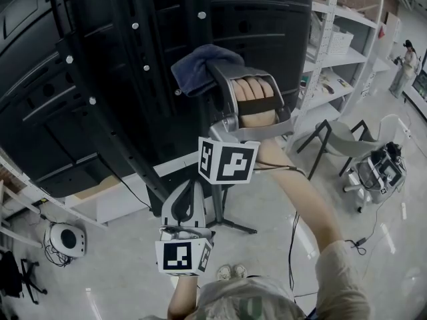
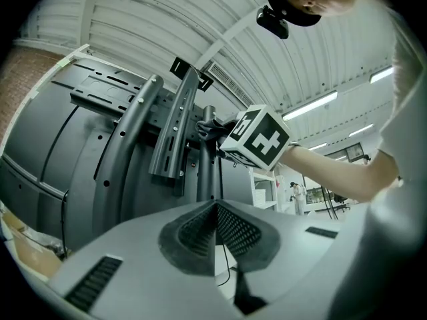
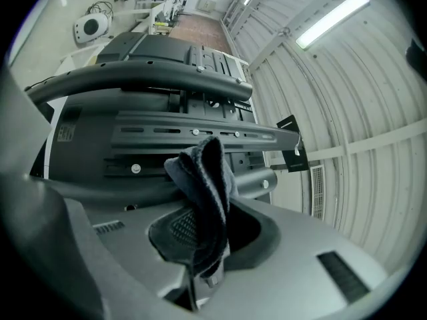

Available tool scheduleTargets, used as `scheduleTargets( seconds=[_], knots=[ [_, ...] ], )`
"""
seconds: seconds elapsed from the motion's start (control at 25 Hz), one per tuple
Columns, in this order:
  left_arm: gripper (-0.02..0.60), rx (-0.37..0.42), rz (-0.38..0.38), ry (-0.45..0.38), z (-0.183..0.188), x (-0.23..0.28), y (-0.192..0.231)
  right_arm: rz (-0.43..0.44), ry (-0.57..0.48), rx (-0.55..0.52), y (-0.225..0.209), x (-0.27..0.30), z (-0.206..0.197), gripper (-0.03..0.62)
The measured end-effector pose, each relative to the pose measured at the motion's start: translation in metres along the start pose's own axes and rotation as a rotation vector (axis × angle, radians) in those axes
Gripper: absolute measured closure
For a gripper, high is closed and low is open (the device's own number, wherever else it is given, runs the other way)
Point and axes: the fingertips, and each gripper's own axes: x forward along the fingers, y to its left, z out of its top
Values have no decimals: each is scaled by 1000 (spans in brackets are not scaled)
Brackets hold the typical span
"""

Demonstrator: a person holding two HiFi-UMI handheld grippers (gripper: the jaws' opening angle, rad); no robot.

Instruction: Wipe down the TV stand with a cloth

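Observation:
The black TV stand point(image 1: 143, 65) fills the upper left of the head view, its posts and brackets bolted to the back of a dark TV point(image 1: 40, 79). My right gripper point(image 1: 217, 69) is raised and shut on a folded blue cloth point(image 1: 197, 69), which lies against an upright bracket. In the right gripper view the cloth point(image 3: 203, 179) sticks up from the right gripper point(image 3: 200, 245) in front of the stand's rails point(image 3: 167, 85). My left gripper point(image 1: 181, 202) hangs lower, near the stand's post, shut with nothing in it. The left gripper point(image 2: 215, 235) points up at the brackets point(image 2: 177, 132).
White shelving point(image 1: 333, 45) stands right of the TV, with a grey chair point(image 1: 340, 139) and a wheeled device point(image 1: 380, 169) on the floor beside it. A round white device point(image 1: 67, 239) and cables lie at lower left. A person point(image 1: 407, 62) stands far right.

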Motion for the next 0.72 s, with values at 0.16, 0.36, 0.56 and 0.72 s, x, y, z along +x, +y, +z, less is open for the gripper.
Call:
scheduleTargets(
  seconds=[0.16, 0.36, 0.56, 0.72],
  knots=[
    [566, 1, -3, 6, -6, 0, -1, 9, 4, 25, 5, -4, -1, 537],
    [566, -11, 5, 14, -7, 0, -1, 42, 9, 31, 25, -10, -4, 537],
    [566, -10, 12, 30, -15, -1, 1, 55, 10, 32, 40, -17, -6, 537],
    [566, -15, 11, 47, -21, 2, 0, 65, 9, 39, 50, -21, -8, 537]
  ],
)
